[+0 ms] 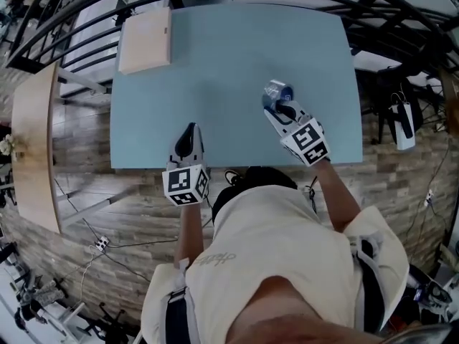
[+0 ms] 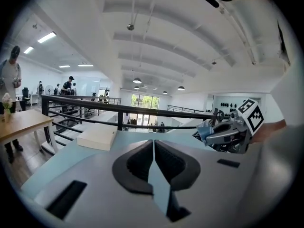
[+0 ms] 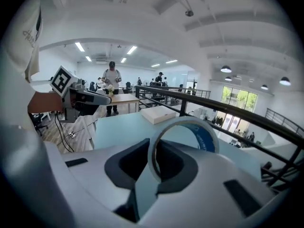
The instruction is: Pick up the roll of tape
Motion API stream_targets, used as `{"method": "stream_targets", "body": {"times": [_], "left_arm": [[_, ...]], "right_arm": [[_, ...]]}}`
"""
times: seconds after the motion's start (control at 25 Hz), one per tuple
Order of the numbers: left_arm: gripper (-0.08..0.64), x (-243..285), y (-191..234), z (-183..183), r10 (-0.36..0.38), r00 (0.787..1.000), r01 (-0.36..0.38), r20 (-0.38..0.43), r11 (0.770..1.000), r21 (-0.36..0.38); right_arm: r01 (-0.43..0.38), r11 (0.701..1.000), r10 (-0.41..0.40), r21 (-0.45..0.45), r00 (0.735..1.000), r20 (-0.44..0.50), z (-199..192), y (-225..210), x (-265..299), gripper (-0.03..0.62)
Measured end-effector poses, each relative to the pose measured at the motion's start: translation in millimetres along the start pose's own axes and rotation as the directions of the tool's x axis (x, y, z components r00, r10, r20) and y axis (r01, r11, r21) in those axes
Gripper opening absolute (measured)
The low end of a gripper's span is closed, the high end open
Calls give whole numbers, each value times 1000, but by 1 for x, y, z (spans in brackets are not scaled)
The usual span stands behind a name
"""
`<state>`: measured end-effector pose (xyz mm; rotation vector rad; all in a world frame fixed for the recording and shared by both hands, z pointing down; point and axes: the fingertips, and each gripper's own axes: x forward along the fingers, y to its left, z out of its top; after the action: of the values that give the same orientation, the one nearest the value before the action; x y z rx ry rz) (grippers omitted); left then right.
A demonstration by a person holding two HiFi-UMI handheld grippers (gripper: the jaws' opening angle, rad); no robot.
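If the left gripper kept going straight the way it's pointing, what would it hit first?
Probably the bare tabletop: the left gripper points slightly down across it, with nothing standing in its line. The white box sits off to its left, though depth is hard to judge.

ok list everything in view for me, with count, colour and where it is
table: 1, light blue, centre, in front of the person
box: 1, pale, flat, on the table's far left corner
roll of tape: 1, whitish with a blue inner face, lifted off the table
wooden table: 1, light wood, left of the blue one
railing: 1, black, beyond the table's far edge
left gripper: 1, grey, jaws together, empty
right gripper: 1, grey, jaws on the tape's band
shirt: 1, cream, on the person
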<state>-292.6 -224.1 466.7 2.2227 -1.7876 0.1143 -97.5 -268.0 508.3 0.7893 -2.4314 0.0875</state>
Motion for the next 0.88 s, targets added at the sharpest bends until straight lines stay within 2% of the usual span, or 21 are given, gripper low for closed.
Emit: {"method": "stream_targets", "body": {"times": [0.24, 0.36, 0.56, 0.88], "left_arm": [[29, 29, -20, 29, -15, 999, 13, 36, 998, 55], [29, 39, -27, 35, -11, 999, 8, 41, 997, 72], [29, 58, -42, 42, -20, 999, 16, 37, 995, 98], [29, 61, -74, 44, -67, 997, 63, 27, 991, 115]], "right_arm": [[73, 997, -75, 16, 993, 95, 11, -42, -37, 52], [89, 996, -93, 29, 984, 154, 21, -55, -56, 52], [102, 994, -106, 29, 974, 200, 36, -70, -80, 52], [157, 983, -175, 91, 953, 249, 21, -85, -105, 52]]}}
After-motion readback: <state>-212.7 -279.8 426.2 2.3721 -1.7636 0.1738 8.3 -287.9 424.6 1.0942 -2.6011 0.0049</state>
